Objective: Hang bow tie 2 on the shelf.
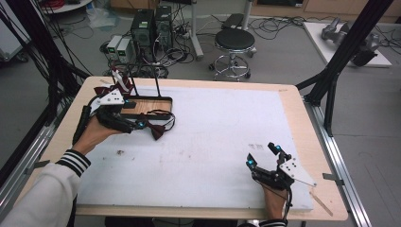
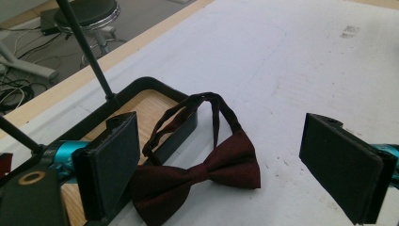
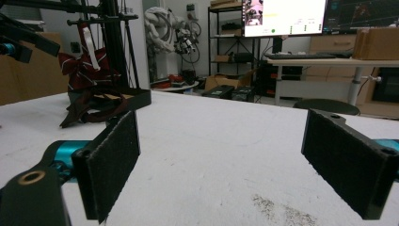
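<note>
Left gripper view: gripper (image 2: 235, 165) wide open over bow tie (image 2: 197, 176).

Left gripper (image 1: 142, 124) jaws spread wide; right gripper (image 1: 263, 153) likewise, resting low.

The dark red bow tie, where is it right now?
In the high view the bow tie lies on the white mat at the table's left, beside the black-rimmed wooden tray, between the open left gripper's jaws.

dark red bow tie (image 2: 197, 175), flat beside stand base (image 2: 141, 89)
</note>
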Available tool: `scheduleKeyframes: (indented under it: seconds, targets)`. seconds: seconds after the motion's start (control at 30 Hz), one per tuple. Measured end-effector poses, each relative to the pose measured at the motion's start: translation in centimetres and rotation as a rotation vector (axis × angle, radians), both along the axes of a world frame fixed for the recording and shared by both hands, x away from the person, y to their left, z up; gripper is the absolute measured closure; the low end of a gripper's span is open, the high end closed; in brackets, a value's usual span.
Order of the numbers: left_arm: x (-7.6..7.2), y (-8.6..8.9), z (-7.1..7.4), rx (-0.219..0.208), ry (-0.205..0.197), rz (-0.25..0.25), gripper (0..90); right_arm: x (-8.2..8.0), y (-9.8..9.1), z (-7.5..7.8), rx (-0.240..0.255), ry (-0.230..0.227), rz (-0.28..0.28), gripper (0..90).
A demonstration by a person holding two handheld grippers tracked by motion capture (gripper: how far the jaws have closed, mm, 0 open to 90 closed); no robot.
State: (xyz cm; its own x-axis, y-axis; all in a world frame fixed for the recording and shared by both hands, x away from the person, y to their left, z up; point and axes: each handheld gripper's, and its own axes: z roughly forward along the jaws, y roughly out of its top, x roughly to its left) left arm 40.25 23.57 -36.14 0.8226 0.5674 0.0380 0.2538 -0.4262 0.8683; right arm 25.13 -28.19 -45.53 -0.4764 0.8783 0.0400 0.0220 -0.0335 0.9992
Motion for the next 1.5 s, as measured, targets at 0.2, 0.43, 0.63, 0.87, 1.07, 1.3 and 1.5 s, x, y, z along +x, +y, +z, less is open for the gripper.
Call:
scheduleKeyframes:
  seconds: [0.2,0.43,0.63,0.87,1.07,1.3,1.5]
  targets:
    - [0.8,-0.5,-0.6,0.036,0.023,-0.027,12.6,0.0,0.0,0.0,0.003,0.001,0.0,11.3]
    - [1.9,-1.6,-1.1,0.078,0.037,-0.069,12.5,0.0,0.0,0.0,0.003,0.001,0.0,11.3]
    - [2.6,-2.3,-1.7,0.131,0.047,-0.08,12.7,0.0,0.0,0.0,0.001,-0.002,-0.001,11.3]
    - [3.0,-2.6,-2.5,0.166,0.063,-0.105,12.7,0.0,0.0,0.0,0.004,-0.001,-0.002,11.2]
    - [3.4,-2.9,-3.4,0.207,0.077,-0.111,13.1,0.0,-0.1,0.0,0.007,0.0,-0.001,11.3]
    - [3.5,-3.3,-4.2,0.255,0.074,-0.145,17.1,0.0,-0.1,0.0,0.009,-0.001,-0.001,11.3]
    - [3.7,-3.7,-4.9,0.291,0.082,-0.16,20.9,0.0,0.0,0.0,0.007,0.0,-0.001,11.3]
